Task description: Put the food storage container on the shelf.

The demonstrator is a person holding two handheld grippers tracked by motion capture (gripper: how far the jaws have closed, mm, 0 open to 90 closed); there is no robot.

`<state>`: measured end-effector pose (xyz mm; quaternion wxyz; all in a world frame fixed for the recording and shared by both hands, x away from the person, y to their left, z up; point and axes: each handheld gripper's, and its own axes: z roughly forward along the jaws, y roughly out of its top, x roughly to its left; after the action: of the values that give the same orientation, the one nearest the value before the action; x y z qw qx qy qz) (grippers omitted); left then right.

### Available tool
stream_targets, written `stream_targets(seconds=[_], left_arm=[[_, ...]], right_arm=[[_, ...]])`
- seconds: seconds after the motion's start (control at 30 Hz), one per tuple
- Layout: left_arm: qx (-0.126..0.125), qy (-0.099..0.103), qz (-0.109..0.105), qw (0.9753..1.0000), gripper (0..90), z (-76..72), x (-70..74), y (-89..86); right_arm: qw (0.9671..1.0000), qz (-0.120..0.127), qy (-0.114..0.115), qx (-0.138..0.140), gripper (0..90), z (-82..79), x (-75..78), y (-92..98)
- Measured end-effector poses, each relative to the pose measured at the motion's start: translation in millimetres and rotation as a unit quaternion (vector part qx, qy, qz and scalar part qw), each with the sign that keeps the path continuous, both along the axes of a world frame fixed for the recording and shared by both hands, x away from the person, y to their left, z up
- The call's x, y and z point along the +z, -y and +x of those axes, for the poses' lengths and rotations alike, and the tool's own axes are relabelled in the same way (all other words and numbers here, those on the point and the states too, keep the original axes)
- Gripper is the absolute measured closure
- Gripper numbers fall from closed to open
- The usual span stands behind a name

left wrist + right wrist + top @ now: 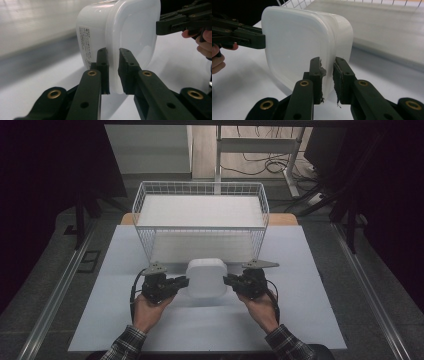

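A white lidded plastic container hangs just above the white table sheet, in front of the wire basket. My left gripper grips its left rim and my right gripper grips its right rim. In the left gripper view the container has its lid edge pinched between my black jaws, with the left gripper shut on it and a printed label on its side. The right gripper view shows the same container held by the right gripper at the rim, with the other gripper's jaws at its far side.
A white wire basket stands right behind the container at the table's middle. The white sheet covers the table, with free room left, right and in front. Dark floor, a desk frame and cables lie beyond the far edge.
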<state>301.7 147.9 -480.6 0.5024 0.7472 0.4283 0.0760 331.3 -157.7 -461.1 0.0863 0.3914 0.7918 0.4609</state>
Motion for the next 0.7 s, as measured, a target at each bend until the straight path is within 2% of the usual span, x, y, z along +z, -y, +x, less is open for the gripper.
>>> stream_targets(seconds=[0.27,0.4,0.7], left_arm=[[0.015,-0.002,0.0,0.9999,79.9,23.7,4.3,-5.9],[0.02,-0.003,0.004,0.9998,79.8,36.8,5.0,-8.1],[0.033,-0.019,0.007,0.9992,79.5,62.4,-0.8,-4.6]], right_arm=[[0.9999,-0.004,0.016,-0.003,76.9,26.5,5.8,-9.9],[0.9999,-0.002,0.013,-0.008,76.7,39.5,3.8,-14.1],[0.9997,-0.007,0.0,-0.024,76.3,63.9,-5.1,-17.6]])
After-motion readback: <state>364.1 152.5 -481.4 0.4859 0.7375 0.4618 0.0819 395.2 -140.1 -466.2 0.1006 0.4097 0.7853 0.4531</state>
